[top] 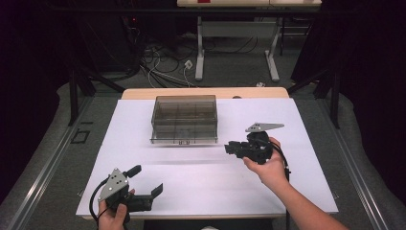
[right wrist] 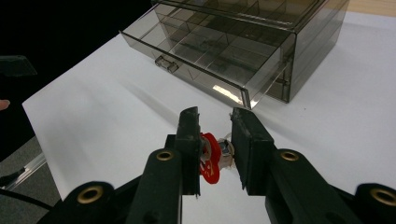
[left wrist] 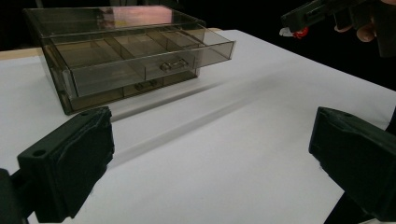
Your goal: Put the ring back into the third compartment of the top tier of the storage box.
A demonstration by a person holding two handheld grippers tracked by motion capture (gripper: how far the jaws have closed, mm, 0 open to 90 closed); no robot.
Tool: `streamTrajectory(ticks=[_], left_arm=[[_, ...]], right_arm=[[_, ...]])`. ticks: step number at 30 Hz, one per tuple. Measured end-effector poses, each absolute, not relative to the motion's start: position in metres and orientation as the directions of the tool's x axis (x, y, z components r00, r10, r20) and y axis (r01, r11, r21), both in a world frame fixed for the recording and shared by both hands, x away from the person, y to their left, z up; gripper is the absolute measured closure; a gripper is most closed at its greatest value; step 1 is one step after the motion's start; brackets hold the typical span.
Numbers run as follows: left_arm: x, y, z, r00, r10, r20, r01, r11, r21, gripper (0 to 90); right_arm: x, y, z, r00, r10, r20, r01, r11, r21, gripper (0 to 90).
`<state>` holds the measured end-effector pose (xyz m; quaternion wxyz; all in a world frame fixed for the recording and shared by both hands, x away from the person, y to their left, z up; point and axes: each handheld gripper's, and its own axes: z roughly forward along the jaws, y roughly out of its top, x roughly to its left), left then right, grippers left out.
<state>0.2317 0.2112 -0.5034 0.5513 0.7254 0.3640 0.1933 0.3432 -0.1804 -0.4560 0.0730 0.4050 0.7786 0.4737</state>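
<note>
High view: a smoky clear drawer box [top: 184,119] sits at the far middle of the white tabletop [top: 206,191]; left tool [top: 147,181] near the front edge, right tool [top: 230,148] right of the box.
Left gripper view: own jaws spread wide, empty; the box's upper drawer [left wrist: 154,63] stands pulled out.
Right gripper view: jaws nearly closed, pinching a small red-and-silver part [right wrist: 212,156] above the tabletop, near the open drawer.
</note>
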Motion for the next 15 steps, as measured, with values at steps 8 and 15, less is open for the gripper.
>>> streamTrajectory(ticks=[8, 15], left_arm=[[0.232, 0.211, -0.503, 0.661, 0.741, -0.120, 0.315, -0.128, 0.941, 0.2], [0.232, 0.211, -0.503, 0.661, 0.741, -0.120, 0.314, -0.128, 0.941, 0.2]], right_arm=[[0.349, -0.168, -0.449, -0.669, 0.689, 0.278, 0.561, 0.223, 0.798, 72.7], [0.352, -0.161, -0.446, -0.674, 0.686, 0.273, 0.558, 0.231, 0.797, 72.7]])
